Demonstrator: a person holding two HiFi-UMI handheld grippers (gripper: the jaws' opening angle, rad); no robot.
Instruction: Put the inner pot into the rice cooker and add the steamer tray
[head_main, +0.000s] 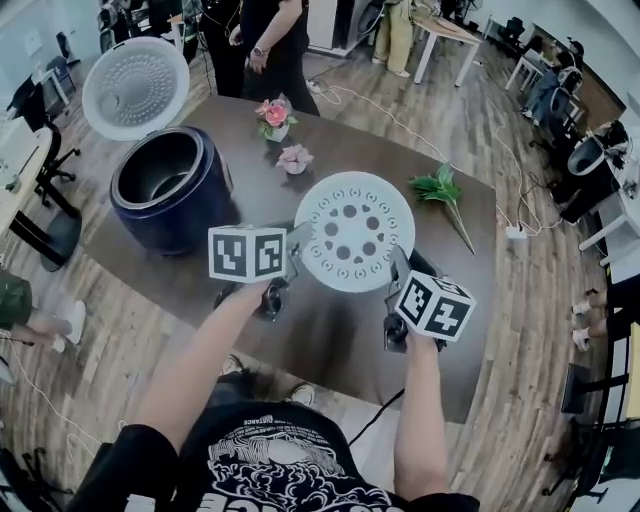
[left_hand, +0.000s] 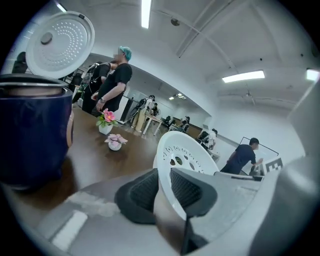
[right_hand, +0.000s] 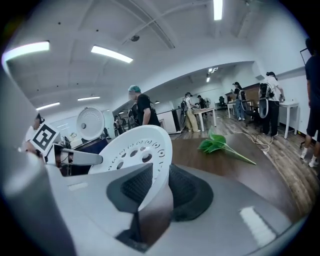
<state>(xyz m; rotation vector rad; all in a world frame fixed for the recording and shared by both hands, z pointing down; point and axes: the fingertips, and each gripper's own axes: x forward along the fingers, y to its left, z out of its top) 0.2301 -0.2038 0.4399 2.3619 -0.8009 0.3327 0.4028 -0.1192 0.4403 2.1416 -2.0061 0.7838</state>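
A white round steamer tray (head_main: 354, 231) with several holes hangs above the brown table (head_main: 470, 300), carried between both grippers. My left gripper (head_main: 296, 250) is shut on its left rim, and my right gripper (head_main: 400, 268) is shut on its right rim. In the left gripper view the tray (left_hand: 182, 155) stands edge-on between the dark pads (left_hand: 142, 192). In the right gripper view the tray (right_hand: 137, 150) is pinched the same way. The dark blue rice cooker (head_main: 170, 190) stands open at the table's left with the inner pot (head_main: 160, 168) inside it, its white lid (head_main: 135, 85) raised.
A small pot of pink flowers (head_main: 275, 117) and a second pink flower dish (head_main: 294, 158) sit at the table's far side. A green leafy sprig (head_main: 442, 195) lies at the right. People stand beyond the table. Cables run across the wooden floor.
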